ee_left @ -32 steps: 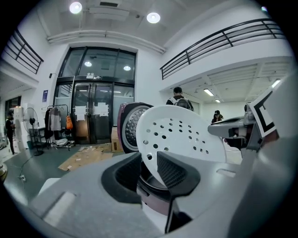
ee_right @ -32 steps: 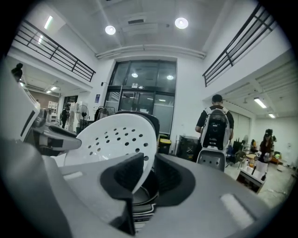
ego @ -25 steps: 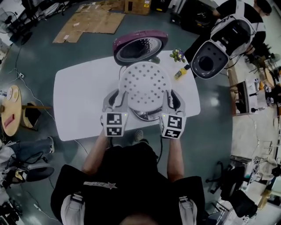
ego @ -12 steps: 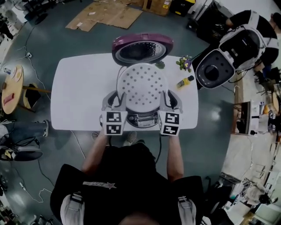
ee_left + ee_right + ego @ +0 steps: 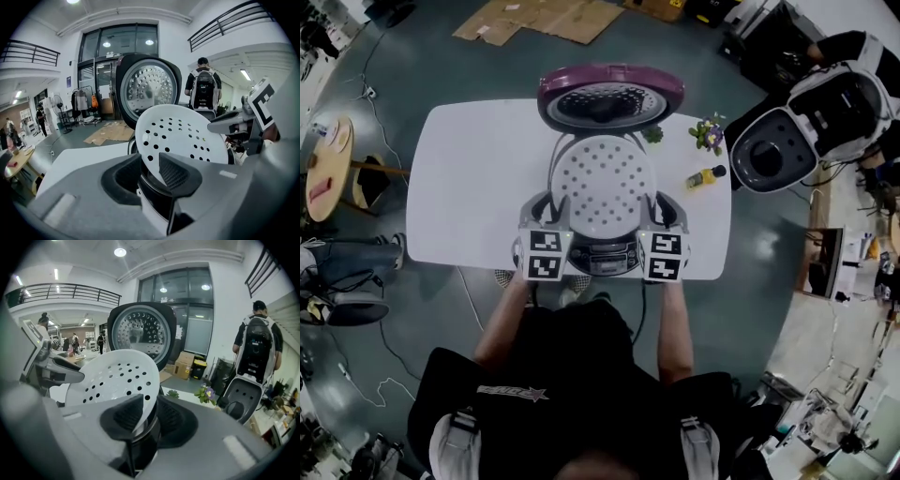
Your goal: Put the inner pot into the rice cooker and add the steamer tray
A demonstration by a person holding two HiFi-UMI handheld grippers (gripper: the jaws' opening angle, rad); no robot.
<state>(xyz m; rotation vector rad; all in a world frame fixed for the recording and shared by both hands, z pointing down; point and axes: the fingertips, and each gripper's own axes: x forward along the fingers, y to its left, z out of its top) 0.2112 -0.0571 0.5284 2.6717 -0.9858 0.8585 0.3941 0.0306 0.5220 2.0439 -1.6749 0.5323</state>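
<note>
Your left gripper (image 5: 549, 211) is clamped on the left rim of the tray (image 5: 605, 183). The tray lies over the mouth of the cooker (image 5: 607, 259), which stands at the near edge of the table (image 5: 469, 187) with its lid (image 5: 609, 98) open behind. Whether the tray is fully seated cannot be told. Your right gripper (image 5: 664, 211) has the tray's right rim between its jaws. They have just been opening, and the pads look slack. A bottle (image 5: 706, 175) lies further right.
</note>
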